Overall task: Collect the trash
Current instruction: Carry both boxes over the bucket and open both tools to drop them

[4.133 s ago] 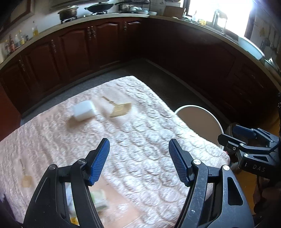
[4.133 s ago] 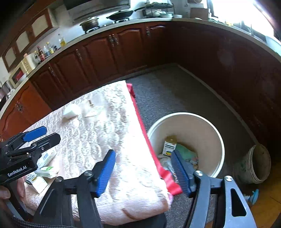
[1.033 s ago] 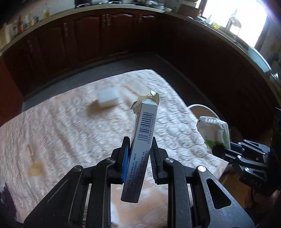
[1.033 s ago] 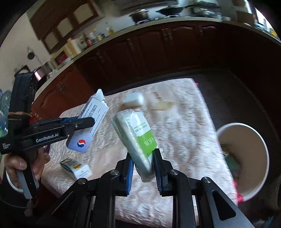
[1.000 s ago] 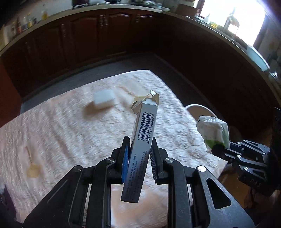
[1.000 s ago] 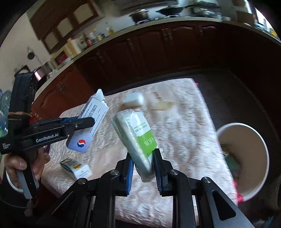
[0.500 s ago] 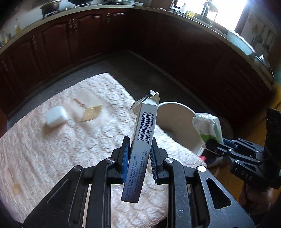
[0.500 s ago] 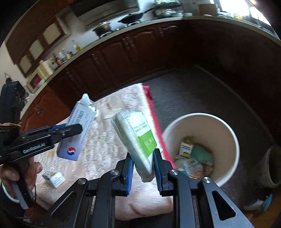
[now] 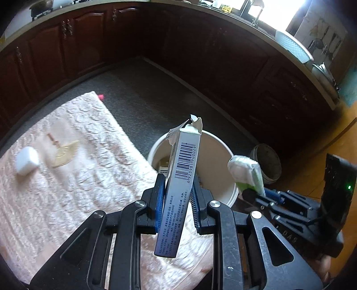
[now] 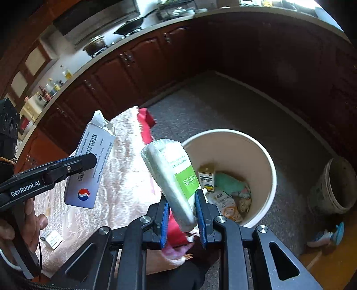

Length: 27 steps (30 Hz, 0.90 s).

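Between left gripper [image 9: 176,196] pads, tablet box [image 9: 181,176]; bin [image 9: 212,151] beyond.

You are working in a kitchen where dark wooden cabinets [image 9: 73,38] are curving under a pale countertop [image 10: 116,52], grey carpet [image 10: 223,104] is covering the floor, and bright daylight is pouring through a window [image 9: 283,13].

The trash bin [image 10: 229,142] stands on the floor just beside the cloth-covered counter [image 9: 67,189], with a smaller bucket [image 10: 337,185] farther right. Inside the bin lie a small carton [image 10: 206,177] and wrappers [image 10: 225,203]. On the counter rest a small box [image 9: 25,160] and, just to its right, a flat wrapper [image 9: 63,151].
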### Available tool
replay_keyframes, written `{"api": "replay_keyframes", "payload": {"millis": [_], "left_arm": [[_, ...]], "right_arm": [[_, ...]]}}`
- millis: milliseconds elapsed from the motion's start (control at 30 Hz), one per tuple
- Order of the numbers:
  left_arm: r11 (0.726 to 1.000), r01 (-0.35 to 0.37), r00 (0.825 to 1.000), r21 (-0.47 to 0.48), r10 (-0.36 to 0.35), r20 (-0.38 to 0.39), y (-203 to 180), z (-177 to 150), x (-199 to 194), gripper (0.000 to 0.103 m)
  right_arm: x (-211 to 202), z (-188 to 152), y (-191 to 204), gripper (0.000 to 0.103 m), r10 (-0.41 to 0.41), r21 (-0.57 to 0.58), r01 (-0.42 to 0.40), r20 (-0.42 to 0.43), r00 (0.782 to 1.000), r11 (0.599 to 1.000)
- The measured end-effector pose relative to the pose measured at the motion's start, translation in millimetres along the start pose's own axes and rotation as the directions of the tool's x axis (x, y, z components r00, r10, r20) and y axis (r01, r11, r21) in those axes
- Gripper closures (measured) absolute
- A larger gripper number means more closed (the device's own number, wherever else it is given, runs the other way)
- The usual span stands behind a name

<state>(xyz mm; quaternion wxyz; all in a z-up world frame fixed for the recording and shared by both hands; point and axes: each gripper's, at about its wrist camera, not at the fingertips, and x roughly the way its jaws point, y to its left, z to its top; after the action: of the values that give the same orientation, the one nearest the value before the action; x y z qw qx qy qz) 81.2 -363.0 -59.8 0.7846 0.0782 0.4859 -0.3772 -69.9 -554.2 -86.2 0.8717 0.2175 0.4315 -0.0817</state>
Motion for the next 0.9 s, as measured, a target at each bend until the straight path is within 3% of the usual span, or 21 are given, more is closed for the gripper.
{"api": "replay_keyframes", "payload": {"millis": [700,900], "left_arm": [[0.999,0.046,0.998,-0.025,-0.047,-0.036,-14,17,48,0.082],[0.998,0.059,0.998,-0.028,-0.060,-0.032,-13,14,48,0.053]], "right_arm": [[26,1,-28,0.082,-0.076,0.078,0.079,-0.034,0.997,0.994],[31,2,-26,0.077,-0.120,0.073,0.123,-0.039,0.992,0.990]]}}
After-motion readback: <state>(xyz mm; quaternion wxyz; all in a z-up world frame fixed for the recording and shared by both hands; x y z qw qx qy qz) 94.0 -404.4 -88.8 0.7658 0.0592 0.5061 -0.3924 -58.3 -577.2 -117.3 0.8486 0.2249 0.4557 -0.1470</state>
